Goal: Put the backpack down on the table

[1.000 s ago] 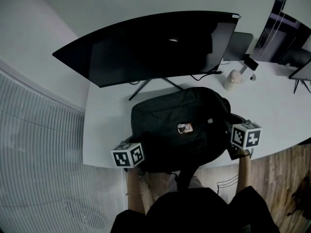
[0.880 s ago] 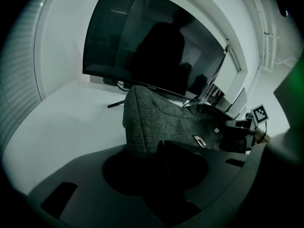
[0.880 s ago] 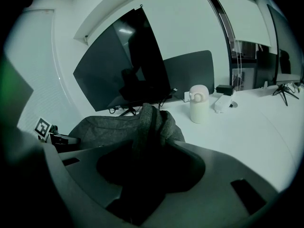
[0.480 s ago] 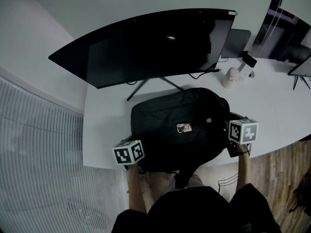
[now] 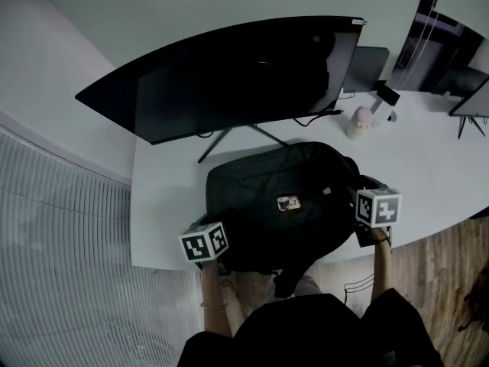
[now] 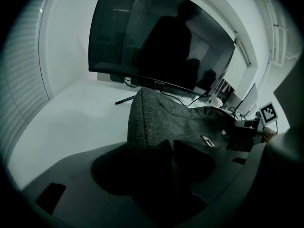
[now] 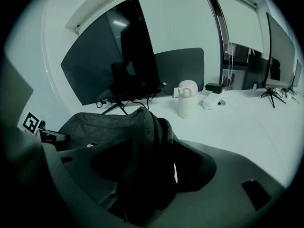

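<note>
A dark grey backpack (image 5: 283,205) lies flat on the white table (image 5: 168,205), with a small tag on top and a strap (image 5: 286,277) hanging over the front edge. My left gripper (image 5: 218,228) sits at its near-left corner. In the left gripper view its jaws are opening, with a fold of the backpack (image 6: 156,118) loose between them. At the backpack's right side is my right gripper (image 5: 359,199), its jaws opening too. In the right gripper view the backpack fabric (image 7: 142,127) hangs between those jaws with a gap beside it.
A large curved monitor (image 5: 229,75) on a stand stands just behind the backpack, its cables trailing right. A white canister (image 5: 357,123) and a small device (image 5: 386,96) sit at the back right. The table's front edge is close to my body, with wooden floor (image 5: 435,266) at the right.
The right gripper's marker cube has edged slightly left, towards the backpack. The backpack lies where it was and the left gripper has hardly shifted.
</note>
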`<state>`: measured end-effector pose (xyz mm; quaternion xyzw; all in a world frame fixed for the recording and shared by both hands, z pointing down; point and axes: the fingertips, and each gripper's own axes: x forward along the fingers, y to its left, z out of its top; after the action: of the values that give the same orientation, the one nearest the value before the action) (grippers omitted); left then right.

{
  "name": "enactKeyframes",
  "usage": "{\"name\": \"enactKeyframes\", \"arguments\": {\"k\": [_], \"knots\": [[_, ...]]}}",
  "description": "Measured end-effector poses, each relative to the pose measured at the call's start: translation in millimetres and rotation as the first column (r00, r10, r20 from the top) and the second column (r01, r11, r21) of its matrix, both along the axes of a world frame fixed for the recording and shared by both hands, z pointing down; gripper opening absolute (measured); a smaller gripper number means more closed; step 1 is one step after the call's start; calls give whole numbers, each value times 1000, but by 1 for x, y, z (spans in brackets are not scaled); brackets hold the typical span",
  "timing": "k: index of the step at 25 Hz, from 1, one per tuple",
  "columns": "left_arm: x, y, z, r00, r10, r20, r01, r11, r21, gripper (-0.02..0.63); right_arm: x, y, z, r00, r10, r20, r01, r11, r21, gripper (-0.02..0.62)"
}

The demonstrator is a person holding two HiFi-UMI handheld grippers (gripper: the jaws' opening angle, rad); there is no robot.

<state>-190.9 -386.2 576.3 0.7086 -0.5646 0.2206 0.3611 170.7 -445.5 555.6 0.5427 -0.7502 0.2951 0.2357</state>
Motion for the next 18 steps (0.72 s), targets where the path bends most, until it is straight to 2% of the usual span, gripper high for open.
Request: {"name": "enactKeyframes", "arguments": {"k": [7,13,18], "knots": [[-10,1,-12,998,-32,61,28,997,67,253,1,-1,-18,1000,5,-22,-3,998,70,236],[-20,4,-32,992,-45,120,28,990,140,181,-2,4,-37,999,9,-43,-3,992,126,233],[-23,8,-52,985,-39,166,4,979,205,101,-3,11,-55,996,2,-86,14,983,183,146]]}}
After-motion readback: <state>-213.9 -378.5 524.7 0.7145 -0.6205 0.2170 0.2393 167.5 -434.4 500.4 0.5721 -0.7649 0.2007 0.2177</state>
